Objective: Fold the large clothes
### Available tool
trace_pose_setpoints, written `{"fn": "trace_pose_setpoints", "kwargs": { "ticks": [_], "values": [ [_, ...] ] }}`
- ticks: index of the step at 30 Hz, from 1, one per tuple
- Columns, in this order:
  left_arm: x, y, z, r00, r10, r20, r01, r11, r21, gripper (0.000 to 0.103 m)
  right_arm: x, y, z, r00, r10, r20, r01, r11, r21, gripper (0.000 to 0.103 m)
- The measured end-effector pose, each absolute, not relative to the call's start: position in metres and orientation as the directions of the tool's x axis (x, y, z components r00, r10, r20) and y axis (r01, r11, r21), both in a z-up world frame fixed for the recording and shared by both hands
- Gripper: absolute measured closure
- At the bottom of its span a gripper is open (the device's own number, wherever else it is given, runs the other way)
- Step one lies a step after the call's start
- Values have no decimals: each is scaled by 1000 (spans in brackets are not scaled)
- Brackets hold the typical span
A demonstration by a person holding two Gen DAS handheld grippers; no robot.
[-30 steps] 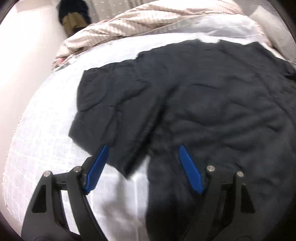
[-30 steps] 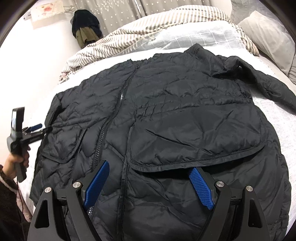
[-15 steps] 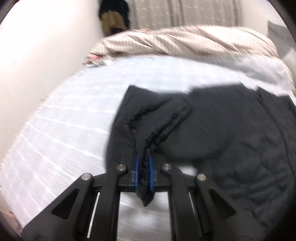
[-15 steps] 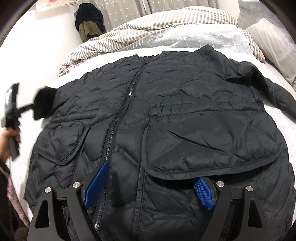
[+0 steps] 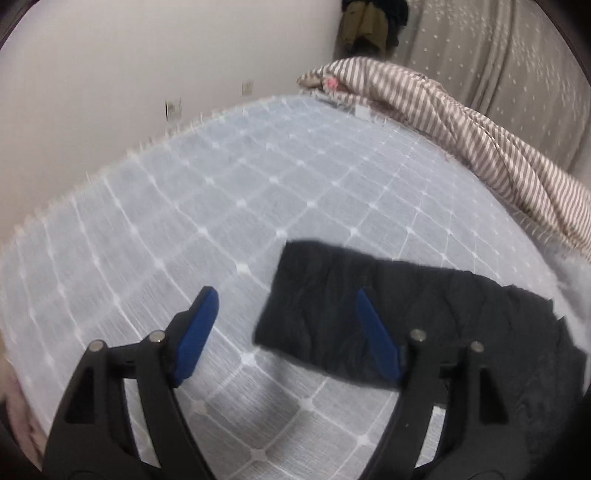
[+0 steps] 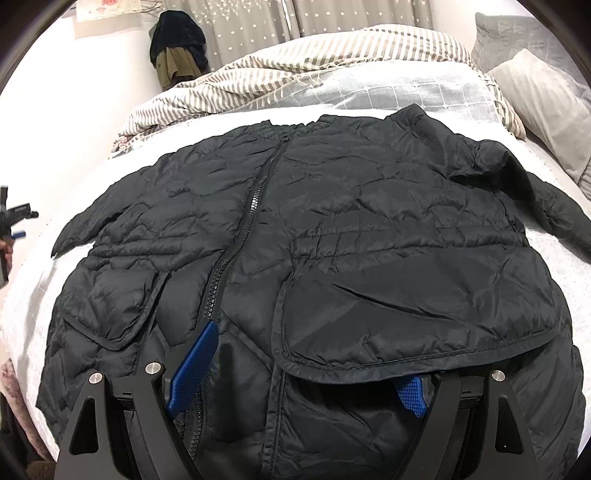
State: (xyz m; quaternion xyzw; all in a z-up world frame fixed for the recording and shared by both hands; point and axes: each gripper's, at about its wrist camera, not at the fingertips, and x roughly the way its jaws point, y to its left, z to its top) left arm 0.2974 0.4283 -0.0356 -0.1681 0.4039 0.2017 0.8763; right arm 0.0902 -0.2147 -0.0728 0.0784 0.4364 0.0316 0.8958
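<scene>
Left gripper (image 5: 284,321) is seen over the white grid-quilted bedspread (image 5: 221,206), jaws spread wide and just opened, nothing pinched between the blue pads (image 5: 199,328). The sleeve cuff (image 5: 332,314) of the black jacket lies flat on the bedspread just past the fingertips; the right-hand pad overlaps it in view, contact cannot be told. From the right wrist view the same left gripper (image 6: 16,221) is caught at the far left frame edge, clear of the jacket, with a bit of the person's hand (image 6: 4,249) under it.

Black quilted jacket (image 6: 314,240) is spread front-up across the middle of the bed, zipper (image 6: 255,206) closed and running from collar toward the hem. A flap pocket (image 6: 110,306) is seen on the left panel, a larger flap (image 6: 424,314) on the right panel. The other sleeve (image 6: 546,206) trails off to the right, toward the grey pillow (image 6: 543,96). A striped blanket (image 6: 332,62) is bunched beyond the collar, with curtains (image 6: 332,18) behind.

Right gripper (image 6: 306,373) sits at the hem, jaws released and wide; its right pad (image 6: 410,395) is partly tucked under the large flap's edge, fabric lying between the fingers but not clamped.
</scene>
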Motion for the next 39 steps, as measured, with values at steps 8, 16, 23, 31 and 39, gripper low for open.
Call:
{"fn": "trace_pose_setpoints", "kwargs": {
  "ticks": [8,16,23,31,39],
  "values": [
    [309,465,-117,558,40,-829,-531,785,-320,41,88,-202,-81,617,61,-784,-21,998,61,16],
    [312,448,-123,609,207,-766,-547,808,-217,94,91,-194,-97,620,14,-784,-60,998,-29,15],
    [318,406,-122,465,461,-756,-574,807,139,44,91,-195,-92,625,33,-780,-85,996,-26,14],
    [282,356,-74,549,265,-793,-449,894,-11,18,81,-262,-58,655,54,-753,27,995,94,14],
    [230,233,-51,619,-14,-785,-249,945,-213,7,77,-408,-39,658,-75,-749,316,930,185,14]
  ]
}}
